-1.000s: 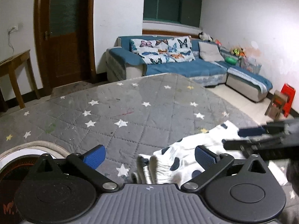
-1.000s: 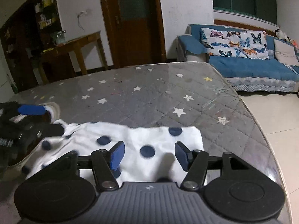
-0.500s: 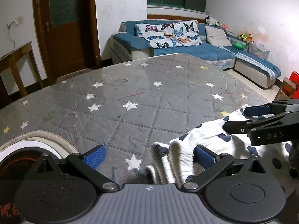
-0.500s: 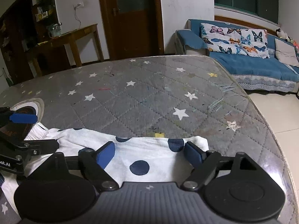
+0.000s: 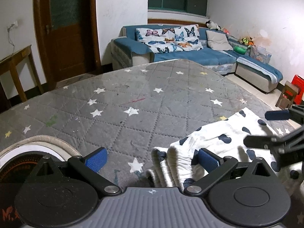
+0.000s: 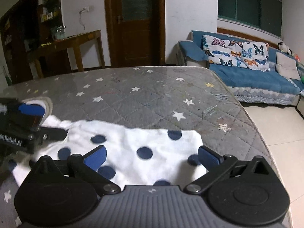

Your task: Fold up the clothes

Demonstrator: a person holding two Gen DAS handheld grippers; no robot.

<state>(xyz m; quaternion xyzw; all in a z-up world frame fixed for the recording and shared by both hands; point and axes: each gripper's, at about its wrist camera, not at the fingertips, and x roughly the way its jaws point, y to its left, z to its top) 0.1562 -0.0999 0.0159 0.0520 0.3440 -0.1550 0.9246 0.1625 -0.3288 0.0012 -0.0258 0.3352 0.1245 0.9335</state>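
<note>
Garment: white cloth with navy polka dots (image 6: 133,152), lying on the grey star-quilted bed (image 5: 144,114) near its right-hand edge; one end is bunched into ribbed folds (image 5: 171,163).
Garment change: half a second ago its far edge lay lower in the right wrist view; more of the dotted surface now shows there, spread flat and slightly blurred.
Left tool (image 5: 152,157): released, blue pads spread wide. The right pad (image 5: 208,158) sits against the bunched folds; the left pad (image 5: 96,157) is over bare quilt. Spread unchanged from the earlier frame.
Right tool (image 6: 151,156): released, pads wide apart, hovering over the cloth with nothing clamped. The spread matches half a second ago and is wider than a second ago.
Cross view: right tool (image 5: 277,131) appears at the right edge of the left wrist view, over the cloth's far end; left tool (image 6: 32,117) appears at the left edge of the right wrist view.
Round mat (image 5: 38,146): on the bed, left of the left tool.
Surroundings: blue sofa (image 5: 190,55) with butterfly cushions (image 6: 235,52), wooden door (image 6: 134,20), wooden side table (image 6: 74,43).
</note>
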